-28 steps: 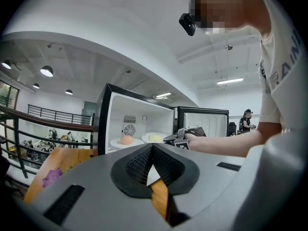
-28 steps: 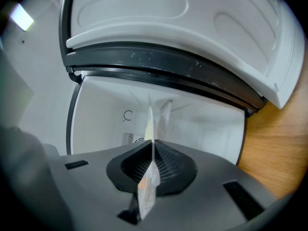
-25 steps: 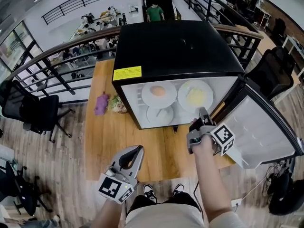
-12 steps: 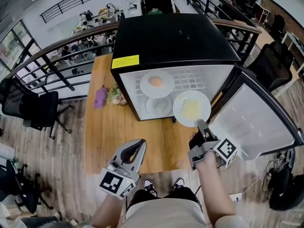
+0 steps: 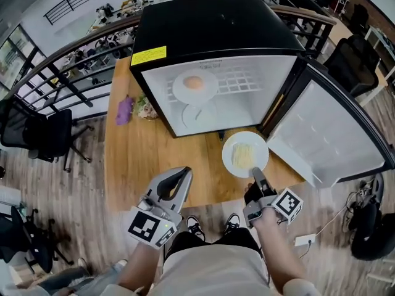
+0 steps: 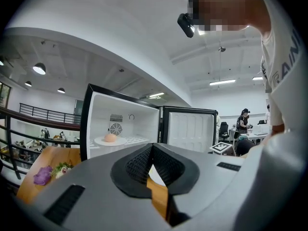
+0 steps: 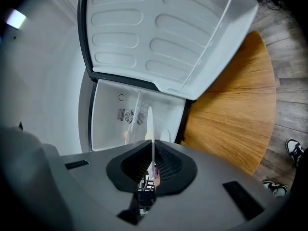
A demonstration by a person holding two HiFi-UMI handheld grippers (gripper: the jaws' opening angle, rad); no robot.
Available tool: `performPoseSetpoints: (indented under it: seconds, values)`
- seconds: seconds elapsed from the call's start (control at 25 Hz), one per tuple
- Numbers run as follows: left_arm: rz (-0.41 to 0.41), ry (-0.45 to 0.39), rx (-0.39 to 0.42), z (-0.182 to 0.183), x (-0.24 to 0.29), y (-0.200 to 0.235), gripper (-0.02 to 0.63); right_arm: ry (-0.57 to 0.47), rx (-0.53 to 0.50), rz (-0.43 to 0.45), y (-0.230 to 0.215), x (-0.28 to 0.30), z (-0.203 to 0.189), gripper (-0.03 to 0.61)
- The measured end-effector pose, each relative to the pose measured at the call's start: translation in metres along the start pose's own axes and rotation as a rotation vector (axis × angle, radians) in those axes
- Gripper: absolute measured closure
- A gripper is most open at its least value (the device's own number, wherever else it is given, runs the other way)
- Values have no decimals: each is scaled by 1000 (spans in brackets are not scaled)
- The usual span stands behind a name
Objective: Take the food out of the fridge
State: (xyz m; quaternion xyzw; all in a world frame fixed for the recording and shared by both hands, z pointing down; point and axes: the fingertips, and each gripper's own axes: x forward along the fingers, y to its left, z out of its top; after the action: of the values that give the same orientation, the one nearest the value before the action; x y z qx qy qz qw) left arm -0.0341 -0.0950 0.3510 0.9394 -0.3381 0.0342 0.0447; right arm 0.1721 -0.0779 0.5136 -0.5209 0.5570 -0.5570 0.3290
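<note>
The black mini fridge (image 5: pixel 216 29) stands on the wooden table (image 5: pixel 139 165) with its door (image 5: pixel 327 128) swung open to the right. My right gripper (image 5: pixel 255 179) is shut on the near rim of a white plate of yellow food (image 5: pixel 245 154), held over the table in front of the fridge. In the right gripper view the plate (image 7: pixel 149 121) shows edge-on between the pads. A plate with an orange food item (image 5: pixel 194 85) sits on the upper shelf, another plate (image 5: pixel 199 113) below it. My left gripper (image 5: pixel 184 174) is shut and holds nothing, near the table's front edge.
A purple item (image 5: pixel 125 111) and a leafy bunch (image 5: pixel 146 108) lie on the table left of the fridge. The open door blocks the right side. A railing (image 5: pixel 55 73) and office chairs (image 5: pixel 37 137) stand to the left, with another chair (image 5: pixel 364 60) at the right.
My right gripper has drawn the plate of yellow food out of the fridge, toward me and downward, to a spot over the table. The left gripper has barely shifted.
</note>
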Motion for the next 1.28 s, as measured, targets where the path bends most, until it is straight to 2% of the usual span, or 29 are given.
performPoseSetpoints:
  seconds: [0.24, 0.48, 0.64, 0.96, 1.28]
  values:
    - [-13, 16, 2, -5, 2, -9, 609, 34, 48, -71, -58, -19, -19, 546]
    - [-17, 31, -1, -9, 4, -16, 609, 61, 54, -87, -99, -22, -32, 548]
    - [-16, 38, -2, -11, 3, -19, 609, 62, 119, -101, -122, -24, -36, 547]
    - [-7, 45, -4, -15, 2, -19, 609, 96, 120, -129, -148, -15, -40, 546]
    - [-1, 52, -8, -18, -1, -17, 609, 112, 165, -137, -161, -9, -48, 547]
